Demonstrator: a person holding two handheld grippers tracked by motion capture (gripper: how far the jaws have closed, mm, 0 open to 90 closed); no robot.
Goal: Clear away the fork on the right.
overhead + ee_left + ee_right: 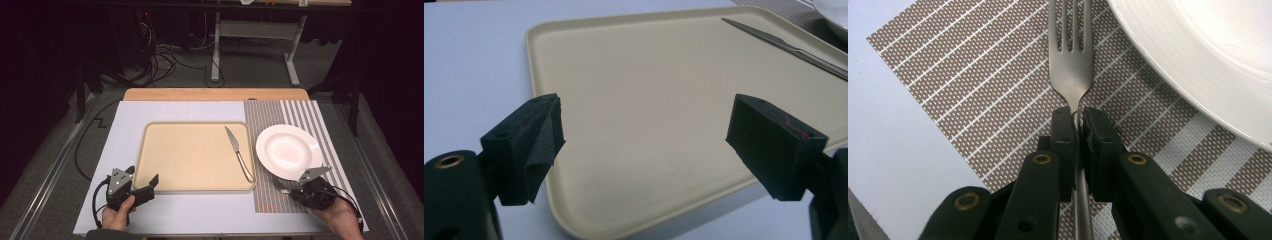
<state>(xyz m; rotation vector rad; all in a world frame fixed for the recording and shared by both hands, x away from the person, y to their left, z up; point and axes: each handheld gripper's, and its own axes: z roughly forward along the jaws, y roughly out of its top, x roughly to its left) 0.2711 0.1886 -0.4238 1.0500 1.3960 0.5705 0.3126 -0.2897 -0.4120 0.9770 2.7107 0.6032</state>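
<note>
The fork [1071, 60] is found clamped by its neck in the right gripper [1077, 125], whose jaws are pressed together on the metal just below the tines. In the right gripper view the fork runs up the centre of the frame, tines toward the top, over the striped placemat [973, 90], with the white plate [1208, 55] at upper right, close beside the tines but apart from them. The grip near the head is judged to give control of the tines while the handle passes back between the jaws.

In the high view the right gripper [300, 192] is seen at lower right, at the near edge of the plate [287, 150]. The left gripper [145, 187] is held at lower left, just at the near left corner of the beige tray [192, 155]; its jaws are spread wide with nothing between them, which is judged a waiting posture. A knife [237, 150] lies on the tray's right side, blade toward the top of the frame.

The work surface is a pale sheet [125, 125] laid over a wooden table [215, 94], with the placemat [300, 115] at right. Beyond, at the top of the frame, a dark room is noted, with a grey carpeted floor, loose cables [160, 60] at upper left and a metal desk frame [255, 45] at upper centre.
</note>
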